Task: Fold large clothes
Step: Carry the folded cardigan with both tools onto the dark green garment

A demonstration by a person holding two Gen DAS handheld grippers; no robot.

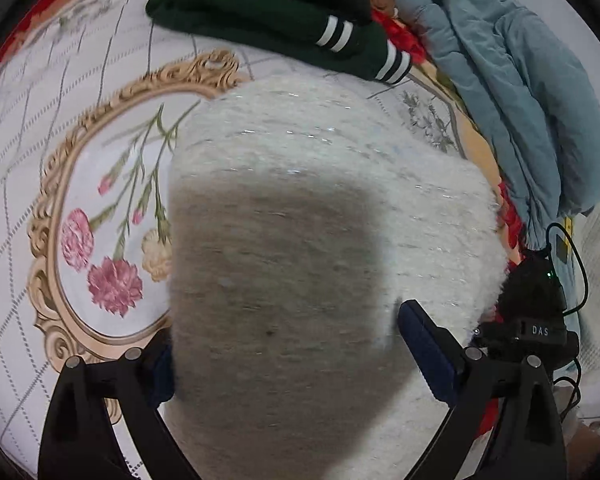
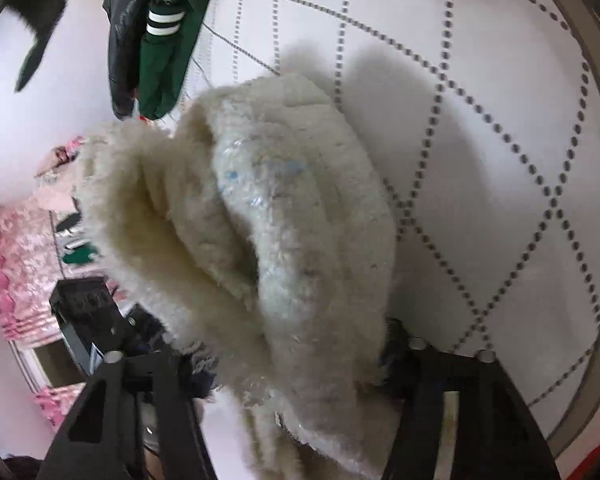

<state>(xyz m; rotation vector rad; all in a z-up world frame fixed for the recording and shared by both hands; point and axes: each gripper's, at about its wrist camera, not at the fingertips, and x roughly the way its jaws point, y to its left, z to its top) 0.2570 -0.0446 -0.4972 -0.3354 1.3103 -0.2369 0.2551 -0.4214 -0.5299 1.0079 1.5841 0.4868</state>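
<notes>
A fuzzy white sweater (image 1: 320, 208) lies folded on the quilted bedspread (image 1: 32, 128). My left gripper (image 1: 292, 352) hovers over its near part with the jaws spread wide; one finger sits at the sweater's left edge and the other finger (image 1: 424, 340) stands over the fabric. It grips nothing. The right gripper's black body (image 1: 536, 312) is at the sweater's right edge. In the right wrist view, a thick fold of the white sweater (image 2: 268, 216) bulges up between the fingers of my right gripper (image 2: 294, 364), which is shut on it, with a pad against each side.
A folded dark green garment with white stripes (image 1: 268, 12) lies at the back of the bed. A pale blue garment (image 1: 520, 100) is heaped on the right. A floral medallion (image 1: 100, 200) marks the bedspread left of the sweater. Pink curtains (image 2: 16, 272) hang beyond the bed.
</notes>
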